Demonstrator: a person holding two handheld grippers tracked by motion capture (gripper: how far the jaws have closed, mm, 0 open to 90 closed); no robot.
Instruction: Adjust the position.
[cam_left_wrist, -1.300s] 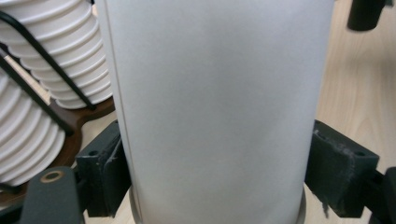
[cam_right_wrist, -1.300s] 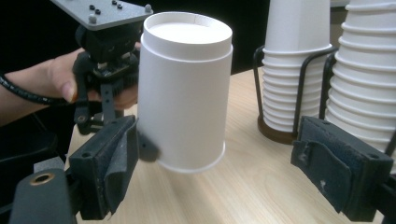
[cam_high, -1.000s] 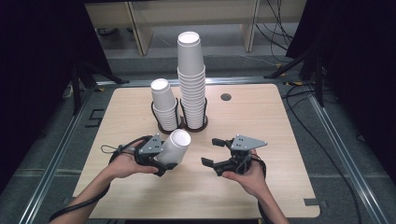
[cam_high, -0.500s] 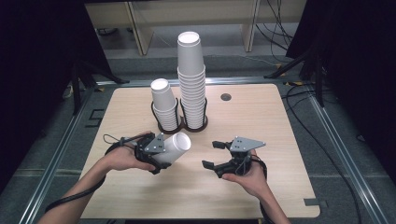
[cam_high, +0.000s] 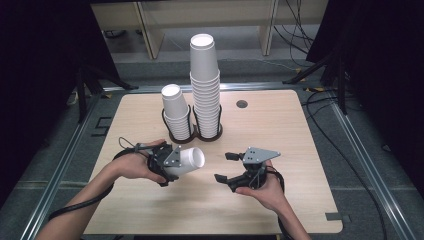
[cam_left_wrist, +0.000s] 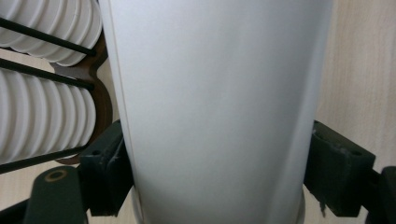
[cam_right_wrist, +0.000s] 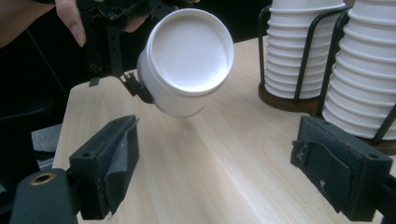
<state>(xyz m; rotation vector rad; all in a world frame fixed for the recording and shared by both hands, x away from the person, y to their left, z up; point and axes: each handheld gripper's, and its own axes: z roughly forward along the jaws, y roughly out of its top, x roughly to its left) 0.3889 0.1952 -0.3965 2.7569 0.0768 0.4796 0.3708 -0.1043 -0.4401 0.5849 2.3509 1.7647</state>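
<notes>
My left gripper (cam_high: 175, 162) is shut on a white paper cup (cam_high: 189, 161), held on its side just above the table. Its closed base points right, toward my right gripper (cam_high: 223, 167). In the left gripper view the cup wall (cam_left_wrist: 215, 107) sits between both pads (cam_left_wrist: 105, 172), which press near its rim. My right gripper (cam_right_wrist: 224, 168) stands open with nothing in it. In its view the cup's round base (cam_right_wrist: 187, 60) hangs ahead at upper left, with the left gripper (cam_right_wrist: 116, 42) behind it.
A black wire holder with a brown base (cam_high: 192, 135) stands at mid-table with a short stack (cam_high: 176, 112) and a tall stack (cam_high: 205, 85) of upturned white cups. The wooden table (cam_high: 280, 125) has a dark hole (cam_high: 242, 104) at the back. Metal rails and cables surround it.
The left hand has tipped the cup from pointing up and right to lying nearly level, and it sits slightly lower. The right gripper has stayed where it was.
</notes>
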